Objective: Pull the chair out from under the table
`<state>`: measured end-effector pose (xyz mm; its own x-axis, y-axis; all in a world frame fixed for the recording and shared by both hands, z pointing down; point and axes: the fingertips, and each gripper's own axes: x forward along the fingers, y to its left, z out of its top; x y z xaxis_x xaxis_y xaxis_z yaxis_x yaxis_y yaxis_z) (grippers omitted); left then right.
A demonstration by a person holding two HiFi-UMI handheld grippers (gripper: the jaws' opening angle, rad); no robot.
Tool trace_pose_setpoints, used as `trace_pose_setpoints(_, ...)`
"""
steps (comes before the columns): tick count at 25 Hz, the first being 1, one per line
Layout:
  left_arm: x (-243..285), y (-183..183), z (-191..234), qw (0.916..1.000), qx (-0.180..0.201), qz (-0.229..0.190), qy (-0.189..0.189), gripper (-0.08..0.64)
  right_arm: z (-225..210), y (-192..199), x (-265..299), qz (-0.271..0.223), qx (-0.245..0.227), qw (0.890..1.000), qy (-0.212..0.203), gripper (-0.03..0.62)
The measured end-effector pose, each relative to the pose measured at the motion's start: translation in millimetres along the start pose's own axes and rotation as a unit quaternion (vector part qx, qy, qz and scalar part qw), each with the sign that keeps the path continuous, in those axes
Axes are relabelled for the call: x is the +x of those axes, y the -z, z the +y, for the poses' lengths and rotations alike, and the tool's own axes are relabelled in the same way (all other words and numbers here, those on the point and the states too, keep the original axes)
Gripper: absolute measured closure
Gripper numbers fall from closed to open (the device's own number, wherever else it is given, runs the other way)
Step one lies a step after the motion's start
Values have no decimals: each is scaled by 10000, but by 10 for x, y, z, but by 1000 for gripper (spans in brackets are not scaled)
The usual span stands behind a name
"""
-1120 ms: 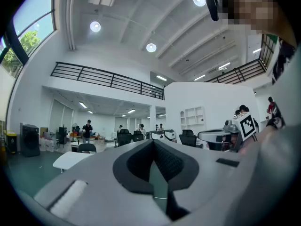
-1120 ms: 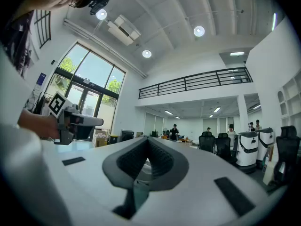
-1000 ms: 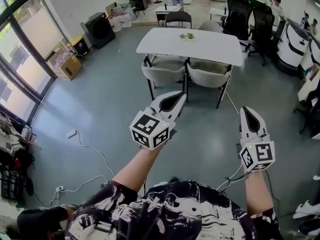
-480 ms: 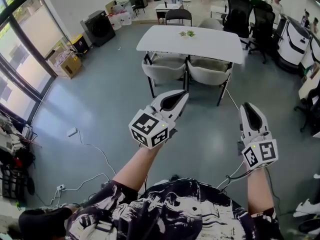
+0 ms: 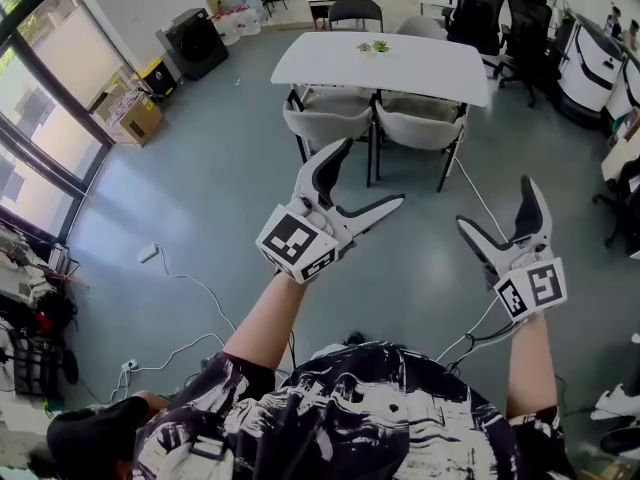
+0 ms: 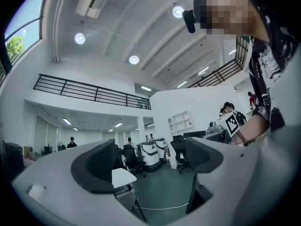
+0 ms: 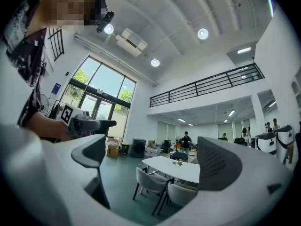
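Note:
A white table (image 5: 380,63) stands across the room with two grey chairs, one on the left (image 5: 325,128) and one on the right (image 5: 418,128), tucked under its near side. My left gripper (image 5: 368,176) and right gripper (image 5: 497,205) are held up in the air well short of the chairs. Their jaws are opening wide with nothing between them. The right gripper view looks between its own jaws (image 7: 153,161) at the table (image 7: 171,166) and both chairs (image 7: 150,182). In the left gripper view the jaws (image 6: 148,161) frame only a table corner (image 6: 123,177).
A white cable (image 5: 185,288) and power strip (image 5: 147,253) lie on the grey floor at the left. Cardboard boxes (image 5: 130,118) and a dark appliance (image 5: 192,40) stand by the windows. Black office chairs (image 5: 500,18) are behind the table on the right.
Both grippers have gone from shut to wide open. The hands stayed about where they were, and the left gripper rolled a little.

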<state>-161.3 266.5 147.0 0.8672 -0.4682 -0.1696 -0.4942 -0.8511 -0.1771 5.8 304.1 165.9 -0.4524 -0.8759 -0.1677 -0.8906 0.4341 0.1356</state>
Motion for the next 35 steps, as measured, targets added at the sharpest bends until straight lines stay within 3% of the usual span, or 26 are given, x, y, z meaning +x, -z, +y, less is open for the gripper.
trace_pose_setpoints(8, 189, 161, -128, 9999, -103, 100, 52, 112, -162, 140, -115, 129, -5, 9999, 4, 44)
trace_pose_setpoints(20, 680, 464, -283, 9991, -228, 350, -14, 112, -795, 393, -268, 284, 34, 9996, -25, 44)
trace_pose_setpoints(28, 998, 923, 379, 9989, -282, 363, 10, 112, -1094, 740, 378, 344, -69, 9994, 16, 44)
trace_pose_setpoints(35, 1372, 1268, 1486, 9987, -289, 343, 235, 112, -1445, 952, 1479, 547, -214, 9981, 197, 44)
